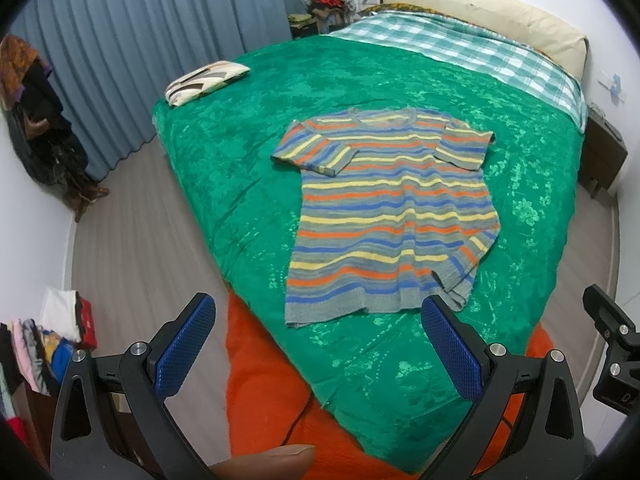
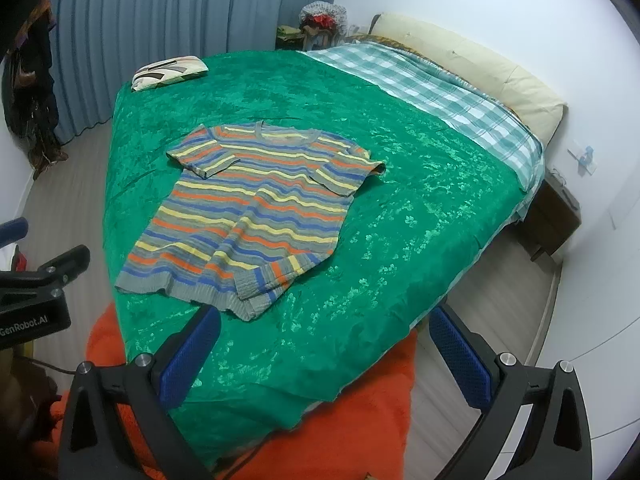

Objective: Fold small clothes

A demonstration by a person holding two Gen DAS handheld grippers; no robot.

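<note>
Both tools, left tool (image 1: 318,344) and right tool (image 2: 326,354), hang with jaws wide apart and empty, tilted down over the near edge of the bed with its green velvety cover (image 1: 240,152). Ahead of them the striped knitted short-sleeved sweater (image 1: 384,212) lies flat, its hem nearest. It looks soft, light and floppy; the hem corners or shoulders seem the best pinch places.

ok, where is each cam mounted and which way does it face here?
Left wrist: on the left gripper, angled down at the striped sweater on the green bedspread; open jaws, a fingertip and the right gripper's edge show.
Right wrist: on the right gripper, same downward tilt, from further right; open jaws and the left gripper's body at the left edge.
Shared: sweater, bedspread, patterned pillow, blue curtain.
</note>
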